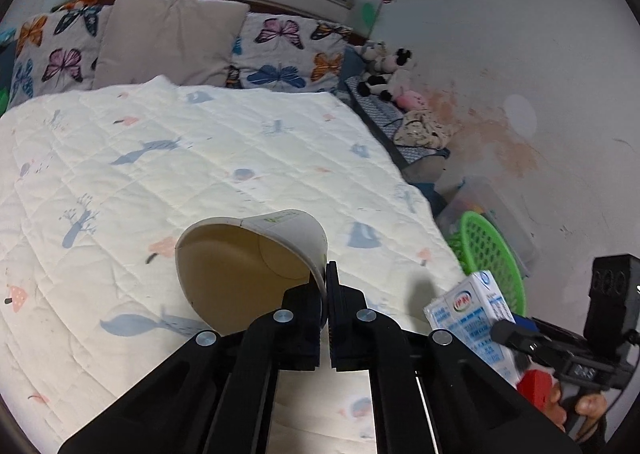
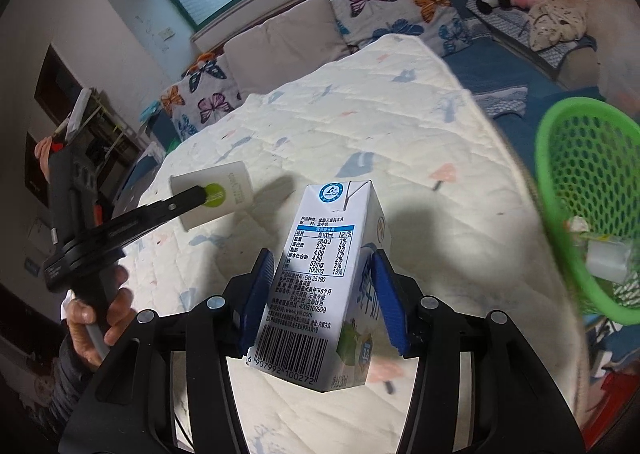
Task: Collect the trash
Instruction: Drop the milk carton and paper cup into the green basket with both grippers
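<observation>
A white paper cup [image 1: 248,266] lies tipped with its brown inside toward the left wrist camera, held above the quilted bed. My left gripper [image 1: 325,286] is shut on the cup's wall at the rim. From the right wrist view the same cup [image 2: 216,200] hangs from the left gripper's black fingers [image 2: 188,200]. A white and blue milk carton [image 2: 328,286] stands between blue pads [image 2: 256,294], with my right gripper [image 2: 320,294] shut on it. The carton [image 1: 468,318] also appears at the lower right of the left wrist view.
A green mesh basket [image 2: 576,182] with trash inside sits off the bed's right edge, also seen as a green basket [image 1: 492,254] beside a clear plastic box [image 1: 500,206]. Pillows [image 1: 168,42] and soft toys [image 1: 392,74] line the head of the bed. A person's hand [image 2: 100,314] grips the left handle.
</observation>
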`<control>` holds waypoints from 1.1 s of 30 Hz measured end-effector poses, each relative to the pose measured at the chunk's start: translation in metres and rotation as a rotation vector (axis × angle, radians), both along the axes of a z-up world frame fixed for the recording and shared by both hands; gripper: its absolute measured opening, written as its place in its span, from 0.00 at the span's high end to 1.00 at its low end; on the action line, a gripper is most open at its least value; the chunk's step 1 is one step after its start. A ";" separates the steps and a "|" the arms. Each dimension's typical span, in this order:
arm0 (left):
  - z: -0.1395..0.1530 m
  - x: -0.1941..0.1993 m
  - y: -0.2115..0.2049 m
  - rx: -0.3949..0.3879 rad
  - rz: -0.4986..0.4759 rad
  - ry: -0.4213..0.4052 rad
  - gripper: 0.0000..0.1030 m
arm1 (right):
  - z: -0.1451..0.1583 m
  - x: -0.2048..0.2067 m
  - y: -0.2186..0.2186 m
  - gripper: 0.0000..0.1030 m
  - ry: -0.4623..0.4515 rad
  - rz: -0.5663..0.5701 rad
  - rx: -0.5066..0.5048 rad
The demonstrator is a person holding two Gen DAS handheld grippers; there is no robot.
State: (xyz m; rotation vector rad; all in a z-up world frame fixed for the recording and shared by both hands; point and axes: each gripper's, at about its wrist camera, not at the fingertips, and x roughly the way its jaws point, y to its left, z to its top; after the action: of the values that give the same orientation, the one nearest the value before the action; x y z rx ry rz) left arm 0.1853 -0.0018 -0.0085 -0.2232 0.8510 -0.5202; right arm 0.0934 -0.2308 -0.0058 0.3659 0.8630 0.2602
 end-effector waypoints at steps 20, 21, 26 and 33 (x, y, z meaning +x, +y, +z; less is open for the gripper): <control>0.041 -0.025 -0.131 -0.002 -0.214 -0.064 0.97 | 0.008 -0.025 -0.175 0.50 -0.029 -0.326 -0.080; 0.042 -0.026 -0.135 0.000 -0.220 -0.065 0.97 | 0.006 -0.024 -0.184 0.50 -0.025 -0.341 -0.085; 0.044 -0.028 -0.161 0.010 -0.264 -0.069 0.97 | -0.006 -0.019 -0.214 0.50 -0.002 -0.394 -0.090; 0.048 -0.033 -0.200 0.025 -0.325 -0.077 0.97 | -0.021 -0.016 -0.239 0.41 0.013 -0.440 -0.064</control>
State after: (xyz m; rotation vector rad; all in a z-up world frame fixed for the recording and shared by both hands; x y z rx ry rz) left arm 0.1525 -0.2014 0.0393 -0.0405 0.8227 -0.8156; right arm 0.0774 -0.4699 -0.0271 0.4869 0.7796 -0.1767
